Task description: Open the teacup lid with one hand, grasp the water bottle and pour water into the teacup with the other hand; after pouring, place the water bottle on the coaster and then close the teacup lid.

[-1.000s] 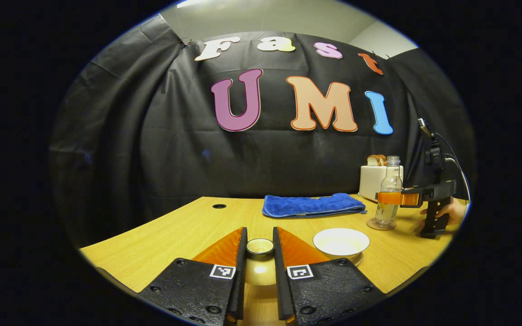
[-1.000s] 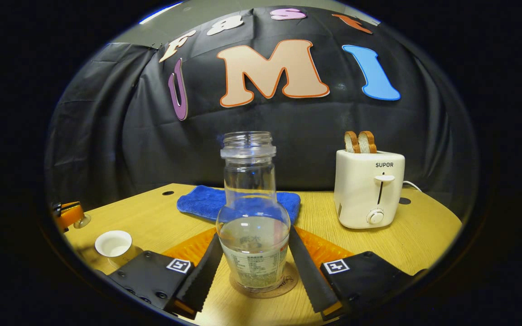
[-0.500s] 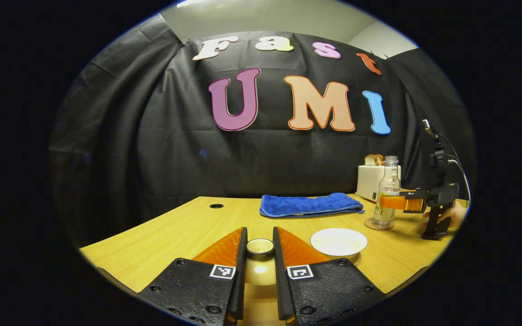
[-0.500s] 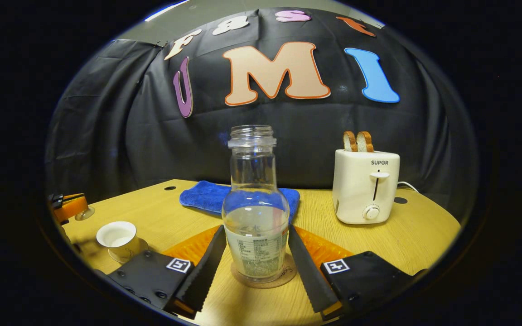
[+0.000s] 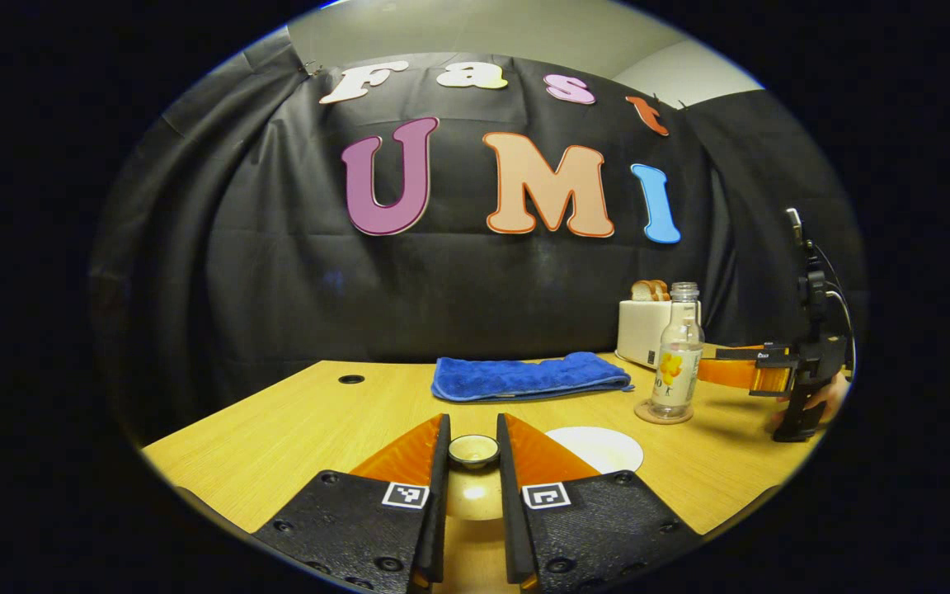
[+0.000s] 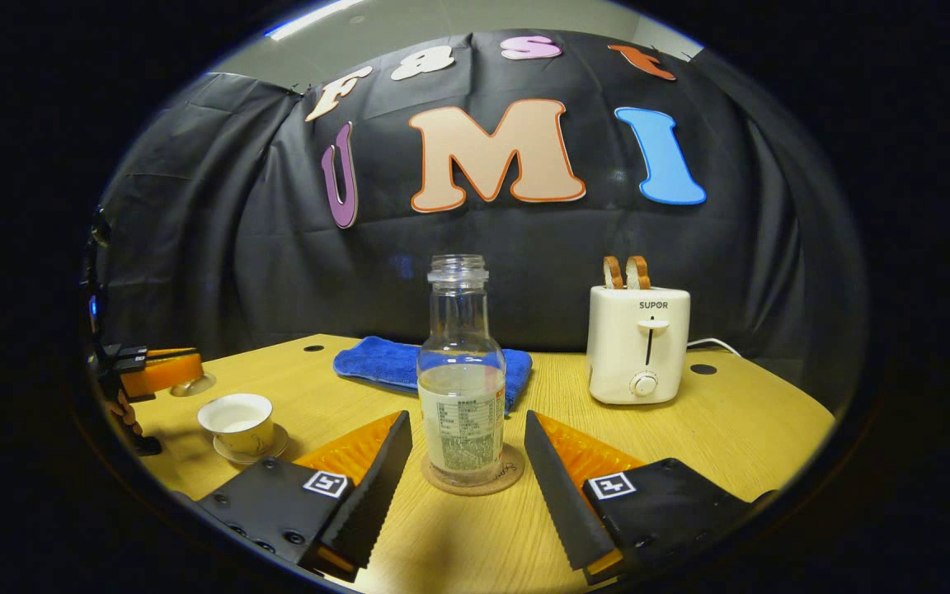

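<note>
My left gripper (image 5: 472,421) is shut on the knob of the teacup lid (image 5: 473,451), held just above the table. The white teacup (image 5: 599,448) stands uncovered to its right, partly behind my finger. In the right gripper view the teacup (image 6: 237,415) sits on a saucer (image 6: 254,453) and holds liquid. The clear water bottle (image 6: 462,388) stands upright on the round cork coaster (image 6: 487,484), part full and uncapped. My right gripper (image 6: 467,422) is open, its fingers wide on either side of the bottle and not touching it. In the left gripper view the bottle (image 5: 677,351) stands apart from that gripper (image 5: 743,371).
A white toaster (image 6: 638,346) with two bread slices stands at the back right of the wooden table (image 6: 731,412). A folded blue cloth (image 6: 392,363) lies behind the bottle. A hand (image 5: 823,398) holds the right gripper's handle at the table's right edge.
My right gripper let go of the bottle, opened wide and drew back; the bottle now stands free on the coaster. My left gripper stays shut on the lid, and its view has swung slightly right.
</note>
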A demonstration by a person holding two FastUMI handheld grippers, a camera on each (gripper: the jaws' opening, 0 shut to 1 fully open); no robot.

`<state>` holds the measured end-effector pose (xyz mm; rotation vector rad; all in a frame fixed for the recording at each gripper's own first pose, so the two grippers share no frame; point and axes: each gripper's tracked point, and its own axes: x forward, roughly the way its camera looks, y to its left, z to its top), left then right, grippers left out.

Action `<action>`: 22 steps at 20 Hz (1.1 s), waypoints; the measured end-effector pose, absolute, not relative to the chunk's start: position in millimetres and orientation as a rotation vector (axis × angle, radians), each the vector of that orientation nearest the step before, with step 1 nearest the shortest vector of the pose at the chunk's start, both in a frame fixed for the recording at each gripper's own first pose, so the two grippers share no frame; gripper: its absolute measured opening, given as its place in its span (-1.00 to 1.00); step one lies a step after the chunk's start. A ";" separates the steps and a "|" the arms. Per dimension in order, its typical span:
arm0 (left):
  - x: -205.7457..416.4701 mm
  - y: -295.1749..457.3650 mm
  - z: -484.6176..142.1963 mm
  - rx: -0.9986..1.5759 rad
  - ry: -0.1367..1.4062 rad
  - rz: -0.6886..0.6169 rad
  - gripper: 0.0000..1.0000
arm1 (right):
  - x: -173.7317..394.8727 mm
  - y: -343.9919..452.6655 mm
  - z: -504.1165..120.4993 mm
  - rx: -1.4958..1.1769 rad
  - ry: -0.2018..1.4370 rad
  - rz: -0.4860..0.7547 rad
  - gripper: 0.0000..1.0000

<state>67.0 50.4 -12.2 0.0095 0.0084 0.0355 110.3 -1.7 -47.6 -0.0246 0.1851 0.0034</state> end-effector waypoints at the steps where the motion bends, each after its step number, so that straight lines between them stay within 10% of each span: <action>1: 69.3 46.6 -11.7 0.010 0.012 0.021 -0.47 | 104.3 -0.8 -46.3 -0.028 0.184 0.004 0.69; 22: 97.0 -22.0 -25.0 0.055 0.109 -0.257 -0.47 | 56.2 -9.7 -24.9 -0.029 0.082 -0.072 0.67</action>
